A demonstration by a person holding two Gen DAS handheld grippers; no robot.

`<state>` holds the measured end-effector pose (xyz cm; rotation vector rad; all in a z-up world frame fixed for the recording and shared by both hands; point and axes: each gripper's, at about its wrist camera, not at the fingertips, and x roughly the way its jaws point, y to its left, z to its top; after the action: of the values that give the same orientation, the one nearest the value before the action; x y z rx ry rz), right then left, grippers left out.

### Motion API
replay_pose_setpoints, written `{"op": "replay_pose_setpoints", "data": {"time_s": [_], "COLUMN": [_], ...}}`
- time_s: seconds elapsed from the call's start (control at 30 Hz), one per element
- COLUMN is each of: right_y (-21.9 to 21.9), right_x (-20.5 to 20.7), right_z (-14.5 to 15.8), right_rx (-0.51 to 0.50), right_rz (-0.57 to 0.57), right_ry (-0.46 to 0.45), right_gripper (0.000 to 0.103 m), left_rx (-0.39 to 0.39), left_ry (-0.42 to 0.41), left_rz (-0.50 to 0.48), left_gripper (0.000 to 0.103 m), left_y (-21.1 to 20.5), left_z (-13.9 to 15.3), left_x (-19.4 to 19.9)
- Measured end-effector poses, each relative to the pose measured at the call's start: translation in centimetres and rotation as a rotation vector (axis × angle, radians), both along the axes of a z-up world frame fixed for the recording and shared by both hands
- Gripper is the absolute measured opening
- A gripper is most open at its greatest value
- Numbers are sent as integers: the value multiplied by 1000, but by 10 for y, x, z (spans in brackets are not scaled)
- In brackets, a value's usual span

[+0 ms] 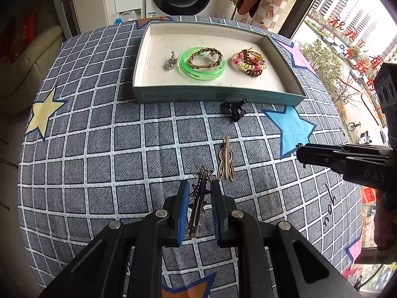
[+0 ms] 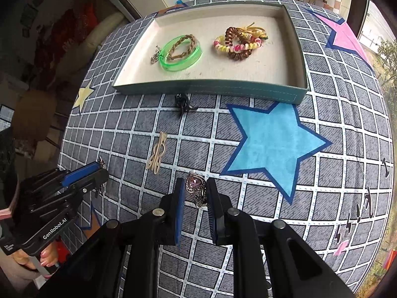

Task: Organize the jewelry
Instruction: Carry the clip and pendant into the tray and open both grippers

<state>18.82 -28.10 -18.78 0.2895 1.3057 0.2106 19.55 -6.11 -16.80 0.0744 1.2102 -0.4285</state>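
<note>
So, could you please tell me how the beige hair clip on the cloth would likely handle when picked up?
The beige hair clip looks thin and stiff, probably light. Lying flat on the checked cloth, it likely offers little edge and may slide.

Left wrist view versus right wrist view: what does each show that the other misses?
Only the left wrist view shows the star hair clip whole in the left claw. Only the right wrist view shows the pink-stone pendant in the right claw. Both show the tray with the green bangle and coil hair ties, plus the black clip and beige clip on the cloth.
</note>
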Motion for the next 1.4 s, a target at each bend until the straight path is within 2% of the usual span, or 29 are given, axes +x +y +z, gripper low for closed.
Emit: {"op": "replay_pose_setpoints", "data": {"time_s": [0.27, 0.63, 1.1, 1.4], "right_y": [-18, -54, -83, -87], "right_x": [20, 75, 144, 177], "right_z": [22, 43, 25, 6], "right_rx": [29, 46, 66, 61], "right_rz": [-44, -124, -188, -193], "right_ry": [-44, -102, -107, -91], "right_gripper": [18, 18, 18, 18], "left_rx": [-9, -23, 10, 37], "left_ry": [-44, -116, -116, -101], "left_rz": [-5, 19, 67, 94], "left_gripper": [30, 30, 30, 30], "left_y": [-9, -22, -56, -67], "left_z": [17, 37, 17, -3], "left_x": [21, 79, 153, 175]}}
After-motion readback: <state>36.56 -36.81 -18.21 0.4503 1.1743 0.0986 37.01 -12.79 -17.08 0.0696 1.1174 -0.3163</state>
